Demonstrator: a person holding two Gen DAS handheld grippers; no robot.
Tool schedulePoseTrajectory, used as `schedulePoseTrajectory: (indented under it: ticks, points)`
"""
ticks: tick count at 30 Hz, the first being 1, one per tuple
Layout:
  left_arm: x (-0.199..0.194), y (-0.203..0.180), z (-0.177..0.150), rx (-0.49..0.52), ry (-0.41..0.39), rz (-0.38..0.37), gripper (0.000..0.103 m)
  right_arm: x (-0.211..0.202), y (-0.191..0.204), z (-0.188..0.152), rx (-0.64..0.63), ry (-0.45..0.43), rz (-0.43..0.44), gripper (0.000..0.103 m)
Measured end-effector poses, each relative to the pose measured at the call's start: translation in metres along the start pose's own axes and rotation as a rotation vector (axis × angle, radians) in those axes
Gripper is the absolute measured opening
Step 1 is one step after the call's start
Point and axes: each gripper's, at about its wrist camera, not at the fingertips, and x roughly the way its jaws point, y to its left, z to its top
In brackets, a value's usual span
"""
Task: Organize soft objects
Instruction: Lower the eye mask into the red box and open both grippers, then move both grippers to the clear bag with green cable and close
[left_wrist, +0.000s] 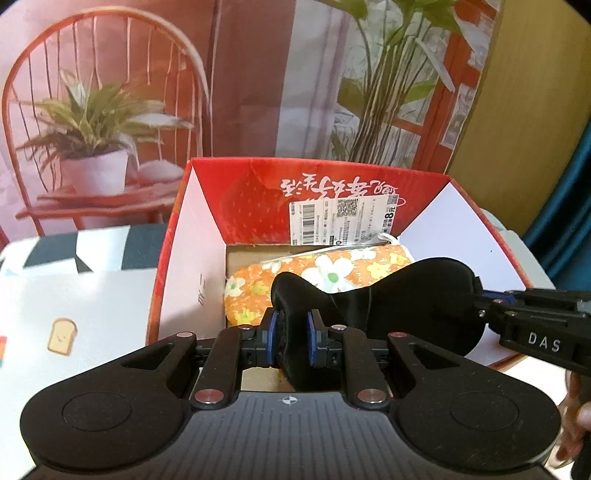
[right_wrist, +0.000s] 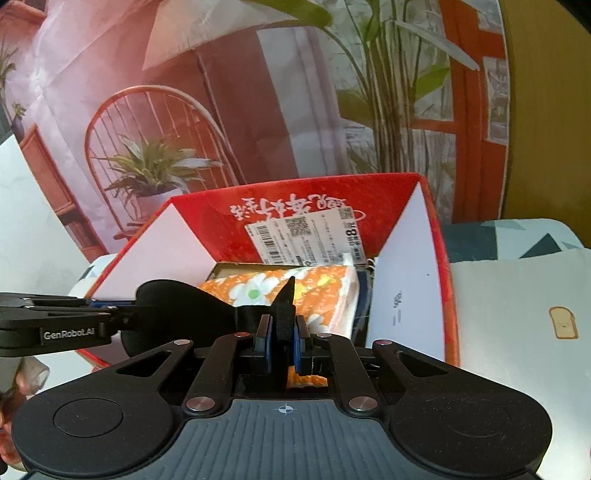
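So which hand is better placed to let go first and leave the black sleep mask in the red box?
Probably the right. The right tool pinches only the thin strap, while the left tool grips the padded end of the black sleep mask above the floral pouch in the red box.

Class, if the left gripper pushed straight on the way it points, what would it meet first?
Probably the orange floral pouch in the red box, beyond the black eye mask that the left gripper holds; depth is uncertain.
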Motion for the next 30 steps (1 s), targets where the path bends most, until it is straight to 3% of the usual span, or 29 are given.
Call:
schedulePoseTrajectory:
  ticks: [3, 5, 6, 8, 15, 20, 25, 30]
  points:
    - [-0.009, 0.000, 0.000, 0.011, -0.017, 0.000, 0.038, -0.005, 0.003, 0.000, -0.049, -0.016, -0.029, 0.028]
    - [-0.019, 0.000, 0.000, 0.018, -0.039, -0.003, 0.058, -0.011, 0.008, 0.000, -0.097, -0.036, -0.053, 0.038]
    - [-0.024, -0.001, -0.001, 0.022, -0.050, 0.006, 0.060, -0.015, 0.010, 0.000, -0.112, -0.044, -0.060, 0.050]
    - [-0.038, -0.001, -0.002, 0.030, -0.070, 0.023, 0.067, -0.026, 0.014, -0.001, -0.137, -0.075, -0.070, 0.061]
    - [-0.087, 0.007, -0.024, -0.005, -0.136, 0.000, 0.070, -0.063, 0.021, -0.010, -0.152, -0.134, -0.030, 0.061]
    - [-0.108, 0.012, -0.052, -0.054, -0.143, -0.030, 0.069, -0.085, 0.023, -0.035, -0.133, -0.151, 0.011, 0.061]
    - [-0.108, 0.006, -0.081, -0.069, -0.113, -0.071, 0.068, -0.096, 0.021, -0.065, -0.094, -0.148, 0.032, 0.061]
    - [-0.093, -0.001, -0.106, -0.094, -0.058, -0.127, 0.063, -0.091, 0.015, -0.096, -0.059, -0.090, 0.036, 0.059]
